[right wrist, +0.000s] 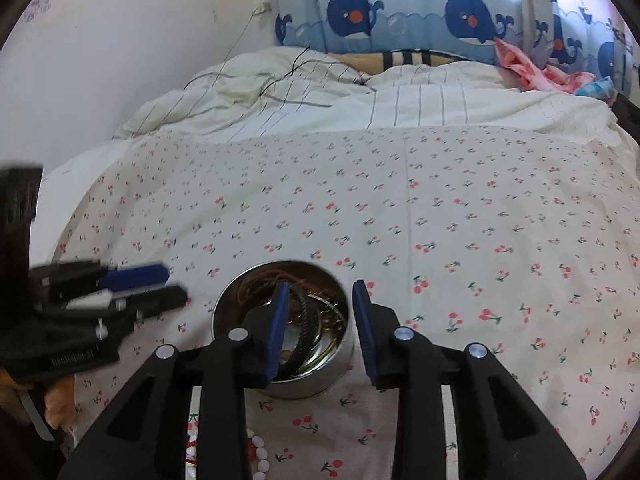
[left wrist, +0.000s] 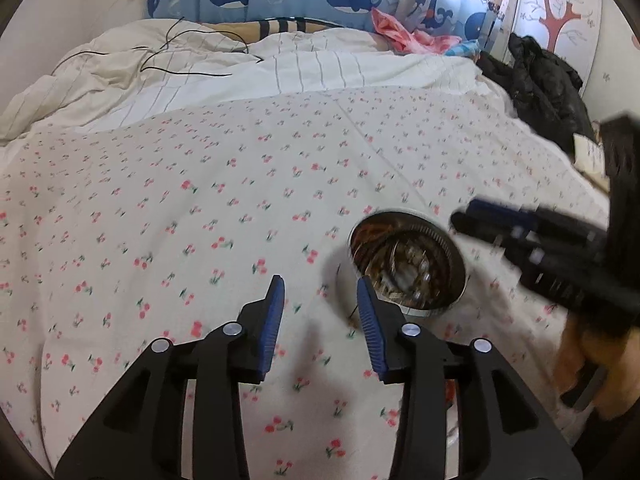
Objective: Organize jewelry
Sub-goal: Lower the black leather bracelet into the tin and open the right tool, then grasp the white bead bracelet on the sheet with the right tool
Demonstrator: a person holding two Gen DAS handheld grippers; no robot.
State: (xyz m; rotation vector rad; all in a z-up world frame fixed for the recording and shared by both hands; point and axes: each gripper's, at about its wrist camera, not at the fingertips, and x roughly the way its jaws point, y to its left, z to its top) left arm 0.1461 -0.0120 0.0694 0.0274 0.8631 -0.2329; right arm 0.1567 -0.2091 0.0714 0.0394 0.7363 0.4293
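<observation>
metal, round and shiny, the tin (right wrist: 280, 364) stands open on the bed (right wrist: 400, 208), on a white sheet printed with small red cherries. inside it lies a tangle of jewelry (right wrist: 316, 320): a dark ridged bangle, brown cords and gold-toned pieces, too jumbled to tell apart one by one. in the left wrist view the same tin (left wrist: 412, 264) shows its ribbed inner rim and the heap within, somewhat blurred.

right gripper (right wrist: 320, 324) hangs just over the tin, its jaws spread wide and holding nothing; the left blue pad sits over the tin's mouth, the right pad beyond its right rim. left gripper (left wrist: 320, 322) has its jaws spread too and empty, with the tin just ahead and to the right, close by the right pad. seen from the right wrist view, it lies to the left of the tin, near but apart.

red and white beads (right wrist: 260, 456) lie on the sheet below the tin, partly hidden by the right gripper's frame. further back sit a rumpled striped duvet (right wrist: 360, 96), a whale-print curtain (right wrist: 400, 12) and a pink cloth (right wrist: 528, 68).
</observation>
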